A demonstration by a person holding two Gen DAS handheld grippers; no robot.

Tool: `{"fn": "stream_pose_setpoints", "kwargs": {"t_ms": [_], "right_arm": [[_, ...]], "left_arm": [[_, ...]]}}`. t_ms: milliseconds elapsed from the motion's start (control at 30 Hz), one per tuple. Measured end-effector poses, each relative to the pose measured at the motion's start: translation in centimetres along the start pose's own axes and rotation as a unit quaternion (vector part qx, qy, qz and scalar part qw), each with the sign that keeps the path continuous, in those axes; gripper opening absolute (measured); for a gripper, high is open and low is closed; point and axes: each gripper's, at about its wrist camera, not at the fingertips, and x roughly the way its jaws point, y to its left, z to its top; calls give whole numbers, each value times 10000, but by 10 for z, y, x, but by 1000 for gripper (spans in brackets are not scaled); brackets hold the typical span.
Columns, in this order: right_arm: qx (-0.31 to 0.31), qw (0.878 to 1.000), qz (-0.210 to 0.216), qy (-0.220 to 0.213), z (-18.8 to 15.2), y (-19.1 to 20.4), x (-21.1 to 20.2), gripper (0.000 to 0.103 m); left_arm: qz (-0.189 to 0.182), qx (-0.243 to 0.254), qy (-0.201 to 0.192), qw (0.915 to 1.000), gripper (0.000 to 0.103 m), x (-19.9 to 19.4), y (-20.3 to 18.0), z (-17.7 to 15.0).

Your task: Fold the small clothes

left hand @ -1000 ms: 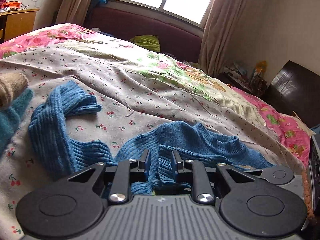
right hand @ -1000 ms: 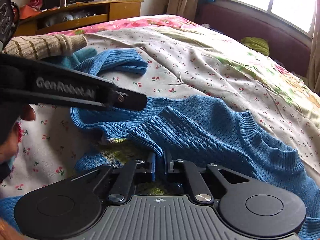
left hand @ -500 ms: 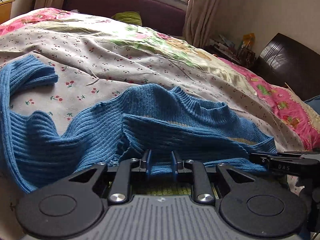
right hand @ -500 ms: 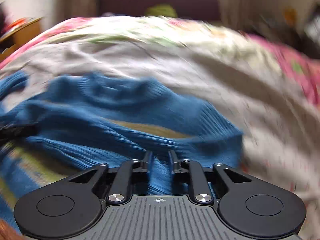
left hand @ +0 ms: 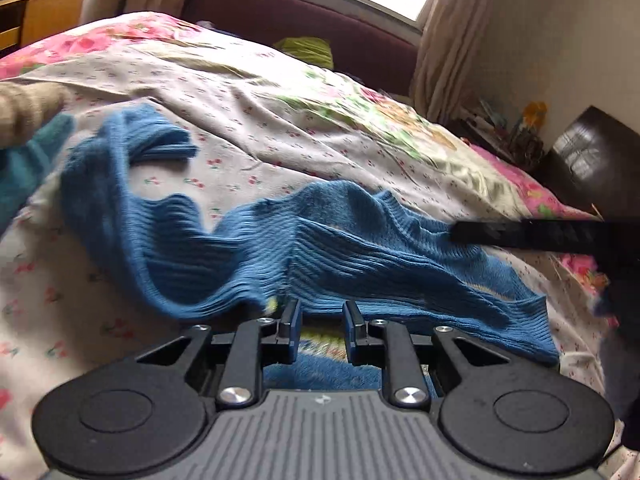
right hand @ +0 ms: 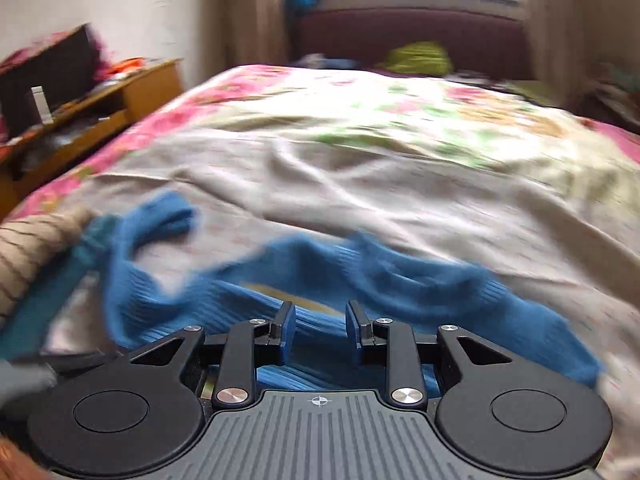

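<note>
A blue ribbed knit sweater [left hand: 320,256] lies spread and rumpled on the floral bedspread [left hand: 312,136], one sleeve curling up at the left. My left gripper [left hand: 320,320] sits over its near hem, jaws slightly apart with the fabric lying under and between them. The sweater also shows in the right wrist view [right hand: 400,280], blurred. My right gripper [right hand: 320,324] is over the sweater's near edge, jaws apart, cloth beneath. In the left wrist view the right gripper's finger shows as a black bar [left hand: 532,232] reaching in from the right over the collar area.
A beige striped garment [right hand: 24,248] and a teal garment [left hand: 24,160] lie at the left of the bed. A wooden desk [right hand: 100,104] stands left, a dark headboard [right hand: 412,36] and window behind, a dark cabinet [left hand: 592,156] at the right.
Both grippers' jaws have parted from their tight pinch on the sweater hem. The sweater has been spread wider and pulled across the bed. The right view has swung back toward the window.
</note>
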Motion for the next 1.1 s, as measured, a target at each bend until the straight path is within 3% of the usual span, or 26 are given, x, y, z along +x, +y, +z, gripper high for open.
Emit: {"fn": "stream_pose_setpoints", "kwargs": {"t_ms": [133,233,400,567,667,867,900,967,1033,1100], "right_arm": [[-287,9950,896,350,36,60,43,28],[-429,9896,1216,638,56,98,79,28],[139,9855,1353,1010,78,116,140,28],[566,9830,1521,855,94,117,158,30],[518,9819,1610,856,103,124,164,35],[49,9798,1489,1335,103,157,191,36],[-81,9792,1432,1433,101,161,195,35],[-221,9789,1330,1535,98,166,200,9],[-216,9802,1355,1429,97,160,193,6],[-131,9831,1486,1063,100,147,169,6]], "left_arm": [[43,-150,-296,9994,33,-21,14,1],[97,-242,-357,9990,33,-22,26,2],[124,-408,-369,9984,33,-15,43,5],[192,-705,-403,9965,32,-10,63,9],[153,-822,-408,9957,32,-10,67,10],[300,-923,-420,9944,32,-14,70,9],[316,-938,-394,9943,32,-13,71,9],[337,-945,-341,9944,32,-11,72,8],[335,-900,-384,9946,33,-11,70,7],[306,-802,-480,9952,37,-13,65,6]]}}
